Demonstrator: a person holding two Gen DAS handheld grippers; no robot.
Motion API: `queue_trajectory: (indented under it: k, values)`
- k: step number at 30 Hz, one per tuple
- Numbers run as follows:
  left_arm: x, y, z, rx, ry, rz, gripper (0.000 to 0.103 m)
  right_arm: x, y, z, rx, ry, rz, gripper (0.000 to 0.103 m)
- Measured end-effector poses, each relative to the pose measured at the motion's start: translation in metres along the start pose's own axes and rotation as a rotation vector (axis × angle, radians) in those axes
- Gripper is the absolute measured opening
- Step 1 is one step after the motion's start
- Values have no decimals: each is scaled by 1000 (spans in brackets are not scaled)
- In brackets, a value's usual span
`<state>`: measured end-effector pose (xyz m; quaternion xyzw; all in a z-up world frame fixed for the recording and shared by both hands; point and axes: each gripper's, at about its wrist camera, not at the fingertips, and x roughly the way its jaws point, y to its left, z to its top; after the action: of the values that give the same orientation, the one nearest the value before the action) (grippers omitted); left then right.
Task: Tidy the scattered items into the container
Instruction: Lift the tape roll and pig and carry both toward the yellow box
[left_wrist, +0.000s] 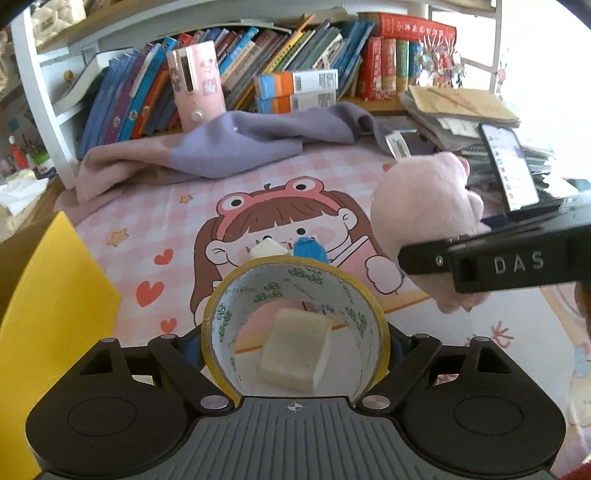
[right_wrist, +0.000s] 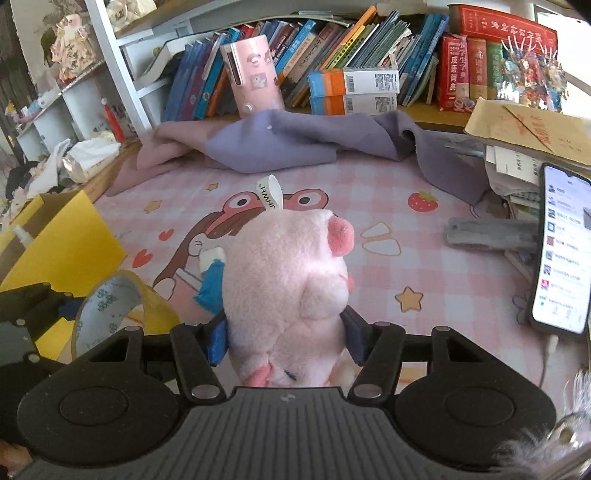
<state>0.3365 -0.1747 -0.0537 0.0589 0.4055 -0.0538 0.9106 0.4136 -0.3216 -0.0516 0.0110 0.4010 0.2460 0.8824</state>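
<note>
Left wrist view: left gripper clamped on a tape roll, fingers pressing its outer rim at 9 and 3 o'clock. Roll held on edge, off the table, its hole facing the camera, its axis running along the fingers toward 12. Through the hole, an eraser block on the table below. Beyond it at 12, a white piece beside a blue scrap. Yellow box at 9, apparently the container. At 3, right gripper reaching in with a pink plush.

Right wrist view: right gripper clamped on the plush, fingers squeezing its lower body from 9 and 3. Plush off the table, long axis along the fingers toward 12, tag at the far end, snout toward 2. Tape roll at 8, box at 9, phone at 3.

Step in hand, likely: carry both loads to the box. Best done by keeping both grips firm, lifting clear of the box wall, swinging toward 9 one load at a time to avoid a clash, and releasing only once over the opening. Opening itself barely visible.
</note>
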Motion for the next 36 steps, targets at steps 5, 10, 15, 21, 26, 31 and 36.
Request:
queue_trajectory:
  k: [5,10,15,21,26,31,36]
  values:
    - [-23,-4,-3,26,24,-17,88,-25,3,-11,6,-16,3,58]
    - [-61,0,-9,-6,-7,-76,88,-55,9,-18,18,-18,32,58]
    - [-92,5,-20,-41,-26,-116,88,-80,22,-29,-1,-10,41,58]
    - [-98,10,-26,-60,-23,-159,88,-93,35,-36,-6,-28,-6,58]
    - [-112,16,-30,-21,-62,-183,88,-108,51,-44,-13,-75,-29,58]
    - [-127,25,-34,7,-95,-197,88,-124,74,-51,-80,-127,-69,57]
    - [-142,36,-44,27,-128,-219,88,-130,87,-60,-36,-121,-86,58]
